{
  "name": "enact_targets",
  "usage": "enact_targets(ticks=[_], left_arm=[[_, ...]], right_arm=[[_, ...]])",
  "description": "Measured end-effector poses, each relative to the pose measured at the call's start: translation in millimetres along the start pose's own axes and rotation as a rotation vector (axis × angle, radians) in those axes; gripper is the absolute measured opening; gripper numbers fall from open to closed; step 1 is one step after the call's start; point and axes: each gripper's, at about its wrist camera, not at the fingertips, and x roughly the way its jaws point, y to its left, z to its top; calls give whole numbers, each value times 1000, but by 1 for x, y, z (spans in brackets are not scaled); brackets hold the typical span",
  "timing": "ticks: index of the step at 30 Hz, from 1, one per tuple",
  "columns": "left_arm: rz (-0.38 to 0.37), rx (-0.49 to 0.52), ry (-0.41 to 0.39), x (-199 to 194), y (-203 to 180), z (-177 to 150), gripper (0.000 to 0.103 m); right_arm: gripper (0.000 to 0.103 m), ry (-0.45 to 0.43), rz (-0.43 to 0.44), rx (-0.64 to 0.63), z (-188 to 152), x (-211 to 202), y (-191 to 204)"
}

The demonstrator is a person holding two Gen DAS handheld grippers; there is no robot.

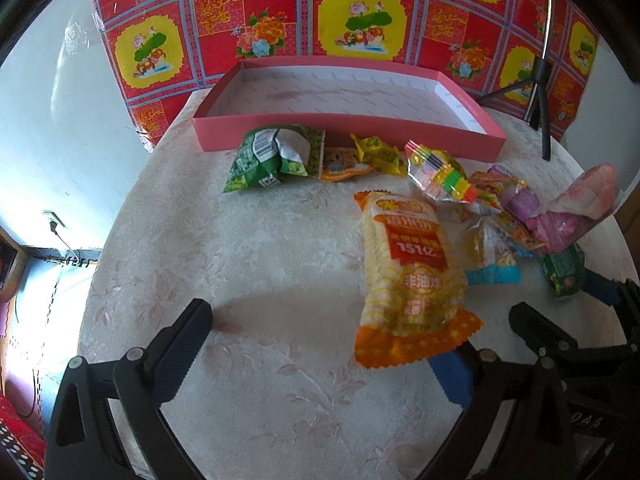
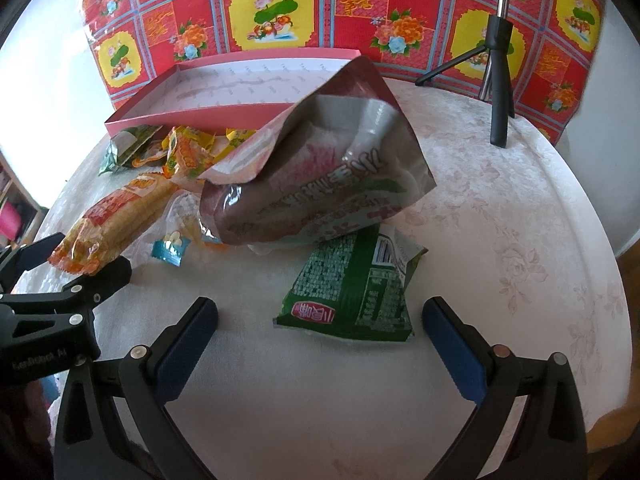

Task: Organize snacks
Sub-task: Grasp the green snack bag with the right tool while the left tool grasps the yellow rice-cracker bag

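Observation:
A shallow pink box (image 1: 224, 138) (image 2: 240, 114) stands open at the table's far side. Snack packets lie in front of it. My left gripper (image 1: 324, 344) is open; a long orange-yellow packet (image 1: 408, 272) (image 2: 116, 220) lies just ahead of its right finger. My right gripper (image 2: 320, 320) is open, its fingers either side of a green packet (image 2: 356, 292) (image 1: 564, 270). A big pink bag (image 2: 320, 176) (image 1: 576, 208) lies just beyond it. Another green packet (image 1: 268, 158) and small yellow, rainbow and purple packets (image 1: 440, 176) lie near the box.
A black tripod (image 1: 538, 96) (image 2: 496, 80) stands at the table's far right. A red floral sheet (image 1: 352, 12) hangs behind the box. The round table (image 1: 240, 248) has a pale floral cloth; its edge curves close on left and right.

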Motion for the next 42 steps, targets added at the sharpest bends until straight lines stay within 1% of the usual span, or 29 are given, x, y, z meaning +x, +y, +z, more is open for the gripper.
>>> enact_targets(ticks=[4, 7, 11, 19, 24, 27, 31, 34, 37, 42], left_arm=[[-13, -5, 5, -6, 2, -2, 96], [-42, -21, 6, -9, 7, -4, 93], [-90, -33, 12, -15, 12, -6, 90], [-137, -5, -26, -30, 8, -6, 89], [-153, 17, -31, -34, 4, -8, 88], [-170, 19, -43, -39, 4, -8, 87], [-194, 37, -59, -44, -1, -9, 87], [-200, 56, -71, -47, -6, -8, 87], [-196, 70, -61, -43, -11, -6, 87], [-185, 83, -42, -31, -15, 0, 84]], right_arm=[[103, 11, 11, -5, -5, -5, -3], [103, 9, 40, 14, -7, -8, -11], [100, 9, 67, 34, -10, -12, -20], [97, -5, 87, 55, -15, -18, -30], [97, -22, 92, 63, -14, -24, -33], [95, -37, 87, 75, -12, -25, -35], [92, -34, 91, 83, -8, -21, -36], [91, -34, 97, 84, -6, -20, -35], [90, -35, 91, 74, -4, -18, -32], [86, -32, 93, 77, -3, -14, -32]])
